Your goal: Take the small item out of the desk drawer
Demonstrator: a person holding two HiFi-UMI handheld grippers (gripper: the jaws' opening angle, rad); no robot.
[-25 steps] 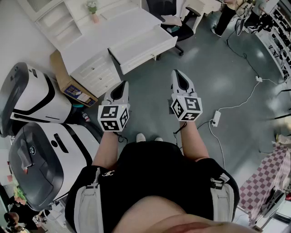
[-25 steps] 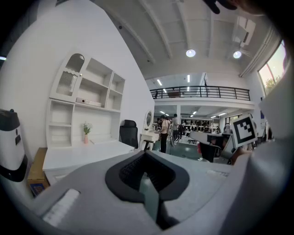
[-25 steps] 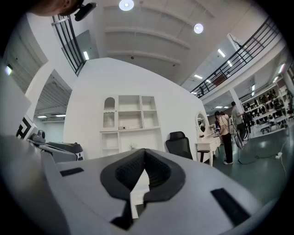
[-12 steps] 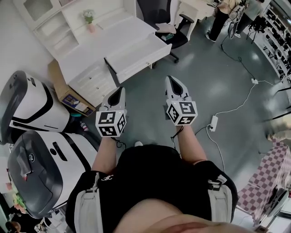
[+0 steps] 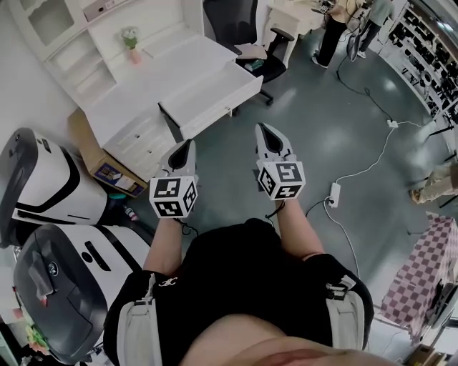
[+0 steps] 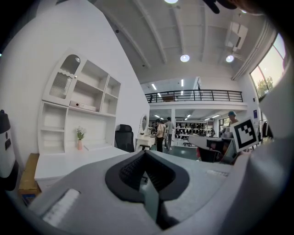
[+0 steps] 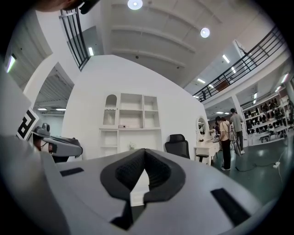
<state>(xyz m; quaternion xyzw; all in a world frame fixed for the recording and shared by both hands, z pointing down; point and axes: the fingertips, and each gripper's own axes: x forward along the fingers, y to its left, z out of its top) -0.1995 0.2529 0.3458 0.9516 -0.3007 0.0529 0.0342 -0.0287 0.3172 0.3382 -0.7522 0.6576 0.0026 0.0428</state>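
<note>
In front of the person's body, the left tool [image 5: 187, 146] and the right tool [image 5: 265, 131] are held side by side above the floor [image 5: 315, 121], both pointing toward the bench [image 5: 154, 78]. Each tool's jaws are pressed together with nothing between them.

A power strip [image 5: 335, 191] and its cable lie on the floor to the right of the right tool, off the direct line to the bench. Two white machines [image 5: 43, 179] and a cardboard box [image 5: 107, 171] take up the space at the left end of the bench. Bare floor between the tools and the bench front edge leaves open room for approach.

The drawer [image 5: 207, 96] projects from the bench front edge, toward its right end, and is open. The small item shows in no view. It is presumably inside the drawer, whose interior reads as plain white from here.

Handling estimate: being small, the item is probably light. Stiffness and surface finish cannot be judged. Open one tool, enter from above, and grip the item across its narrow sides, clear of the drawer walls and front panel.

An office chair [image 5: 232, 21] stands beyond the right corner of the bench and limits room on that side. A vase [image 5: 131, 39] stands near the back edge.
</note>
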